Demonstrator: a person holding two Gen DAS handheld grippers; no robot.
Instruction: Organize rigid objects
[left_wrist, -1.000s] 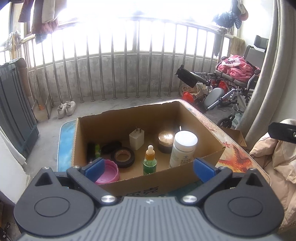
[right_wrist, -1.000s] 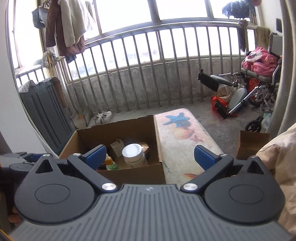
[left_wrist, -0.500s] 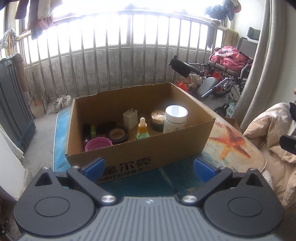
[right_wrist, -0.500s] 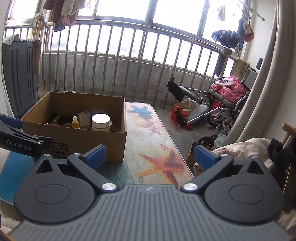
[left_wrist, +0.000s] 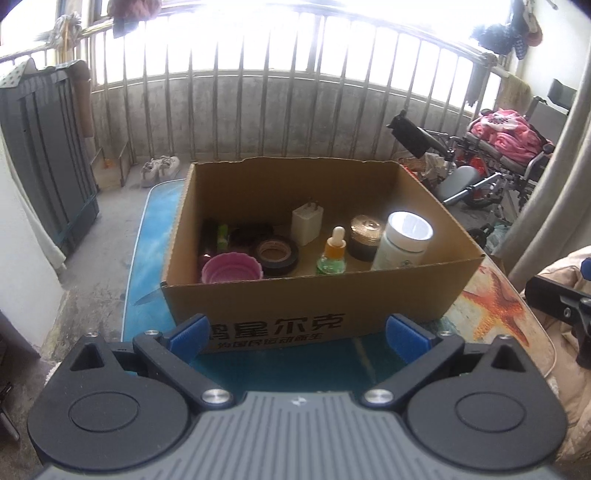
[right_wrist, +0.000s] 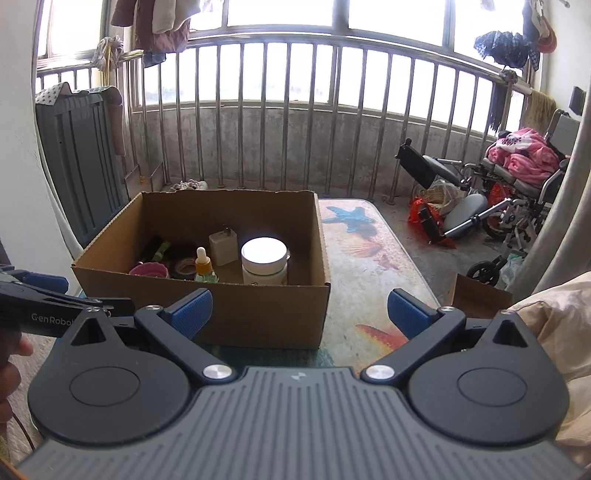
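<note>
A brown cardboard box (left_wrist: 314, 306) stands on the table and also shows in the right wrist view (right_wrist: 258, 314). Inside it are a white jar (left_wrist: 404, 240), a dropper bottle (left_wrist: 333, 253), a white charger (left_wrist: 306, 223), a gold-lidded tin (left_wrist: 365, 236), a black tape roll (left_wrist: 277, 254), a pink cup (left_wrist: 231, 267) and a green-and-black tube (left_wrist: 218, 236). My left gripper (left_wrist: 297, 338) is open and empty in front of the box. My right gripper (right_wrist: 299, 312) is open and empty, in front of the box's right corner.
The table (right_wrist: 369, 258) has a sea-themed top with starfish. A wheelchair (right_wrist: 517, 192) with pink cloth stands at the right. A metal railing (right_wrist: 295, 129) runs behind. A grey crate (left_wrist: 40, 158) stands at the left. Beige bedding (right_wrist: 554, 332) lies at the right.
Both grippers have drawn back from above the box to in front of it. The right view has swung back left toward the box. Both stay open and empty.
</note>
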